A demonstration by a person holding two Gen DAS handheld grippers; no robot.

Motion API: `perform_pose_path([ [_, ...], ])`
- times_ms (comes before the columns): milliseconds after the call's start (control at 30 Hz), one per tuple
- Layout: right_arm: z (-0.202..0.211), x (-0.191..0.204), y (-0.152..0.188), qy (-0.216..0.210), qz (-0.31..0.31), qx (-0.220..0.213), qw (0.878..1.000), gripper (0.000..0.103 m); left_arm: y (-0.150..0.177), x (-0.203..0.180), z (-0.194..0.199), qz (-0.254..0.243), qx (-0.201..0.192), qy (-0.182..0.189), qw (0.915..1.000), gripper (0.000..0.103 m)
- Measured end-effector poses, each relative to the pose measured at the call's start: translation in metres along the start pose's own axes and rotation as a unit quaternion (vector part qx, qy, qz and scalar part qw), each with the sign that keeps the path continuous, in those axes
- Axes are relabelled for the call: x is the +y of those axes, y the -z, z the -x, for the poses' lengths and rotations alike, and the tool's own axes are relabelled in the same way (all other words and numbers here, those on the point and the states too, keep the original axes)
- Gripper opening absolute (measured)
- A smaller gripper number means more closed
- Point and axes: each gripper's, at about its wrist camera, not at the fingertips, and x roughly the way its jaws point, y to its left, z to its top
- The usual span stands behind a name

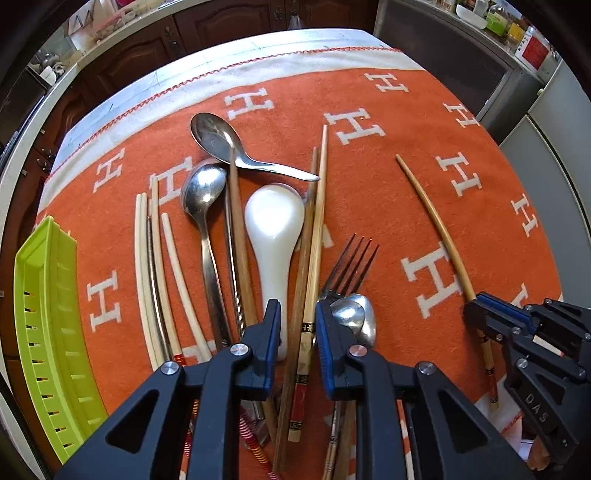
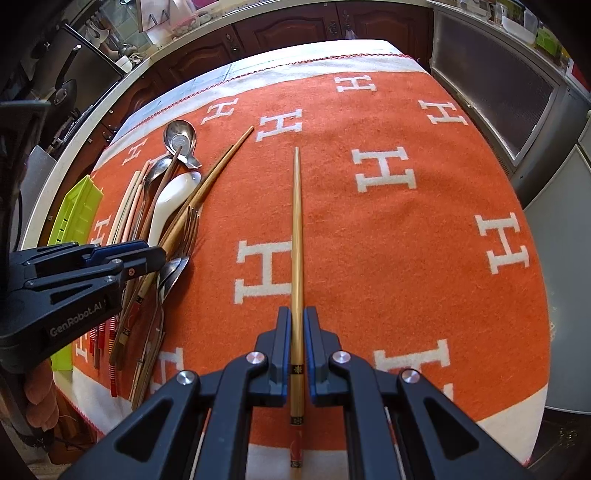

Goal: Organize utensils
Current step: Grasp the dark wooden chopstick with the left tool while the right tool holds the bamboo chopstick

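Note:
A pile of utensils lies on the orange cloth (image 1: 406,206): metal spoons (image 1: 205,192), a white ceramic spoon (image 1: 273,229), a fork (image 1: 351,266), cream chopsticks (image 1: 147,258) and wooden chopsticks (image 1: 314,236). My left gripper (image 1: 297,325) is open, its jaws either side of the wooden chopsticks, just above them. A single golden chopstick (image 2: 297,240) lies apart to the right. My right gripper (image 2: 296,332) has its jaws close on both sides of that chopstick, with small gaps showing.
A lime green slotted tray (image 1: 48,314) sits at the table's left edge, also in the right wrist view (image 2: 77,210). Dark wooden cabinets (image 1: 221,26) stand beyond the far edge. Grey appliances (image 2: 498,96) stand to the right. The cloth (image 2: 406,240) covers the table.

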Motion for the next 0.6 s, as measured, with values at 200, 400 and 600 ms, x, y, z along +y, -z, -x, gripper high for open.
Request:
perform_pose_path([
  [200, 0.000, -0.002, 0.001, -0.006, -0.004, -0.002, 1.000, 0.007, 0.000, 0.017, 0.000, 0.032, 0.002, 0.038, 0.9988, 0.016],
  [400, 0.001, -0.002, 0.002, -0.009, -0.006, -0.004, 1.000, 0.007, 0.002, 0.022, 0.002, 0.039, 0.009, 0.066, 0.9970, 0.006],
  [600, 0.001, -0.002, 0.002, -0.008, -0.004, -0.004, 1.000, 0.007, 0.004, 0.016, 0.008, 0.030, 0.005, 0.067, 0.9973, 0.004],
])
